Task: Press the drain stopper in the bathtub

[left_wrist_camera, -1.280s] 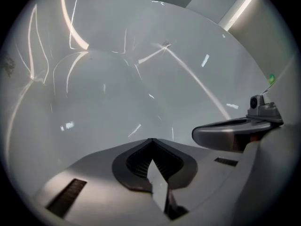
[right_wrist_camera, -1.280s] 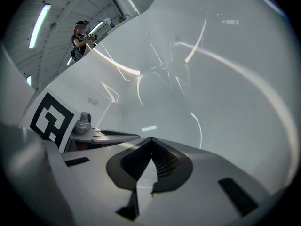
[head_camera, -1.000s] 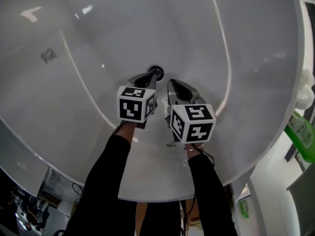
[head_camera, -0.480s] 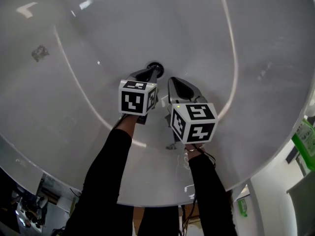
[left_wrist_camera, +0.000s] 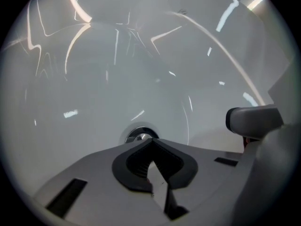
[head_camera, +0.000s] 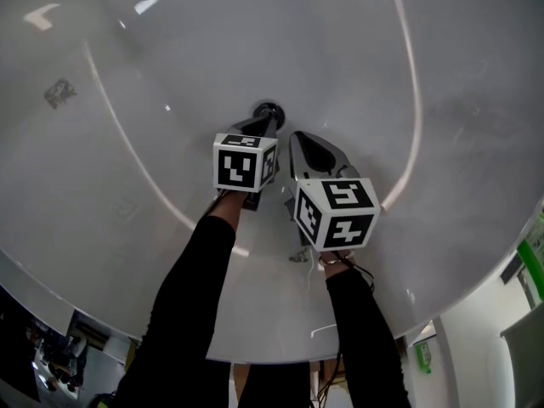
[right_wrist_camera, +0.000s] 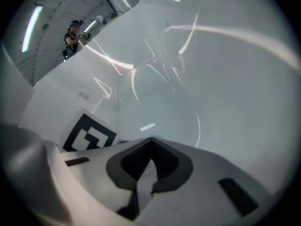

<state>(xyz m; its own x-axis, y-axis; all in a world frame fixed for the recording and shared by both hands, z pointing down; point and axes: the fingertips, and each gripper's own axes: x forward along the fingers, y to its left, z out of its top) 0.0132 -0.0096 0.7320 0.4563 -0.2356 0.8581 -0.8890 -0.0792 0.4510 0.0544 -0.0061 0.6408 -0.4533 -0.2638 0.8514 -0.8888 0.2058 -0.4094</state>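
Currently the left gripper [head_camera: 264, 126], clenched and empty, has its tip at the stopper [head_camera: 270, 109] on the tub [head_camera: 382, 75] floor. The press looks begun, but completion is unconfirmed. The right gripper [head_camera: 299, 143], clenched and empty, hovers beside.

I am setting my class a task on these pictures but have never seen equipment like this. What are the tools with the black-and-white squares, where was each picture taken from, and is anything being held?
There is no robot here. A person in black sleeves holds a hand tool with two fingers in each hand, and the patterned cubes are part of those tools. The head view comes from a camera on the person's head, looking down into a white bathtub. The other two views come from a camera riding on each tool, looking along its fingers. The left gripper points its tip at the round metal drain stopper; whether it touches it is unclear. The right gripper sits beside it. Both have their fingers closed and hold nothing.
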